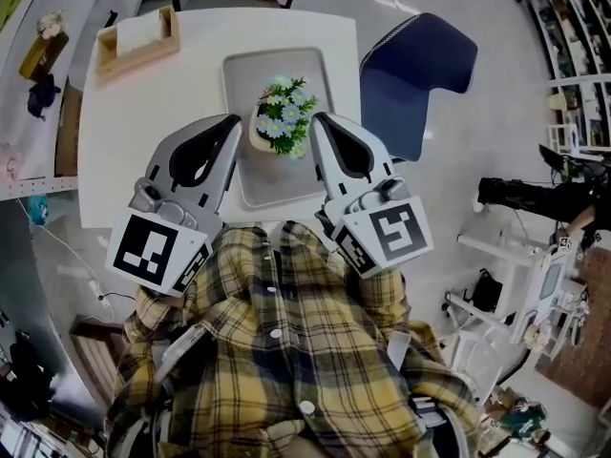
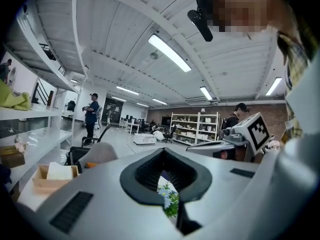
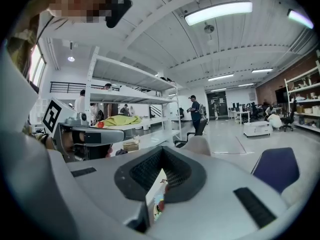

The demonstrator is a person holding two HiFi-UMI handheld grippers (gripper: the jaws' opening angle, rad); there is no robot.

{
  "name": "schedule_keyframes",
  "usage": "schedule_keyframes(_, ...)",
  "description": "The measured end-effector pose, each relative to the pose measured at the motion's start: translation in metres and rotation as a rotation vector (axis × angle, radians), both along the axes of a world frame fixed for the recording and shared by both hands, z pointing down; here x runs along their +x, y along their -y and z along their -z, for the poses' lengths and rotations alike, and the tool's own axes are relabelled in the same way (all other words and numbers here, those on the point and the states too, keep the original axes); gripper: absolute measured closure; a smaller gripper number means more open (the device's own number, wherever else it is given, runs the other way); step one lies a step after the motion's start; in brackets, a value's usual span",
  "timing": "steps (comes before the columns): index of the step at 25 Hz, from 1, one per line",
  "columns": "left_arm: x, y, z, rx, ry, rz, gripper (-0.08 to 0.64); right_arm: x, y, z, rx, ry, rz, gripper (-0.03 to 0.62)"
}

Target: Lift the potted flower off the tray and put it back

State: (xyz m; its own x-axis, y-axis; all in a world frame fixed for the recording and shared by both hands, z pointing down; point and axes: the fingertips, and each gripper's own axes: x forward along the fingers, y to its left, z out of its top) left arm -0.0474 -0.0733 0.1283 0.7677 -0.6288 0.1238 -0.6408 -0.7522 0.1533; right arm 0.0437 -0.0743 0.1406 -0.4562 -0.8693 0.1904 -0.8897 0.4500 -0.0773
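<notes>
White table (image 1: 143, 132) is the surface of work, in a big hall with shelves and ceiling lamps. Nearest to the camera is the person's yellow checked shirt (image 1: 286, 322). Just in front of it are the two claws. The left gripper (image 1: 230, 125) has its jaws pressed together with nothing between them, and the right gripper (image 1: 321, 122) is the same (each gripper's own view shows the closed jaws, with a bit of the flowers behind). Between their tips stands the potted flower (image 1: 284, 114), upright on the grey tray (image 1: 250, 184), in the tray's far half. The tips are near the pot on both sides, but touching does not show. Farther, at the table's far left corner, sits a wooden box (image 1: 138, 38). A blue chair (image 1: 420, 74) stands beside the table's right edge.
</notes>
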Motion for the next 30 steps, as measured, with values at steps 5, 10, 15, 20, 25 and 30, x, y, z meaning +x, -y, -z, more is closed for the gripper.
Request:
schedule_keyframes(5, -0.004, 0.008, -0.001, -0.002, 0.007, -0.023, 0.552, 0.001, 0.006, -0.002, -0.01, -0.001, -0.038, 0.594)
schedule_keyframes(10, -0.003, 0.011, -0.001, -0.002, 0.009, -0.002, 0.552, 0.004, 0.007, 0.0, -0.007, -0.005, -0.021, 0.594)
schedule_keyframes(15, 0.002, 0.011, -0.004, -0.009, 0.003, 0.021, 0.552, 0.009, 0.009, 0.001, -0.004, -0.018, 0.012, 0.594)
schedule_keyframes(20, 0.01, 0.012, -0.008, -0.003, 0.014, 0.02, 0.551, 0.014, 0.012, -0.002, -0.002, -0.03, 0.03, 0.594)
schedule_keyframes(25, 0.014, 0.012, -0.016, -0.016, 0.013, 0.017, 0.551, 0.02, 0.01, -0.009, -0.004, -0.024, 0.048, 0.594)
schedule_keyframes(30, 0.016, 0.007, -0.033, -0.044, 0.008, -0.002, 0.548, 0.026, 0.006, -0.025, -0.042, 0.019, 0.076, 0.592)
